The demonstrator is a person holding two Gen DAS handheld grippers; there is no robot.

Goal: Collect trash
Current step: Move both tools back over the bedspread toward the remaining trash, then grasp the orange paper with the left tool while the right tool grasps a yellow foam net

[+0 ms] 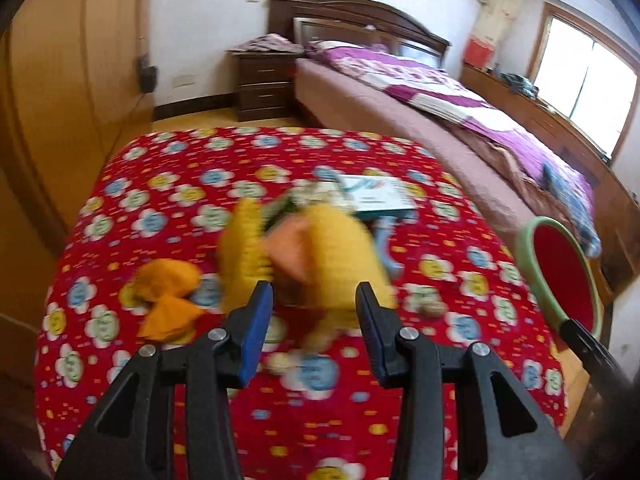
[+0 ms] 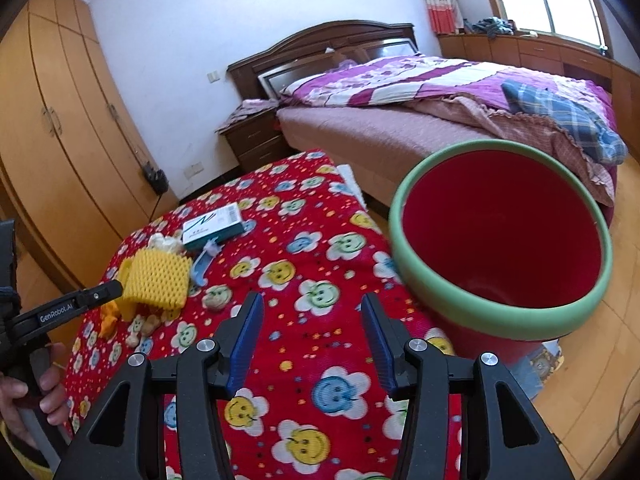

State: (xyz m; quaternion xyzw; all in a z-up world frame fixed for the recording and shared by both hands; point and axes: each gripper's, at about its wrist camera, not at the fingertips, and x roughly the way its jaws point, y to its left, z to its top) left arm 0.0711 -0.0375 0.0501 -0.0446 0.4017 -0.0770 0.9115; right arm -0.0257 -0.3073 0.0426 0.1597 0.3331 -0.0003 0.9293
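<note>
The yellow foam net (image 2: 156,280) looks soft, light and squashy, so a pinch on its near edge should hold it, and it lies on the red flower cloth (image 2: 312,344) just past the tips of the left gripper (image 1: 314,292), whose fingers are spread apart with nothing in them. Orange peel (image 1: 168,304) lies to its left and a small box (image 2: 214,226) sits farther away. The right gripper (image 2: 312,300) is spread wide too, holding nothing, near the red bin (image 2: 500,300) on the right.
</note>
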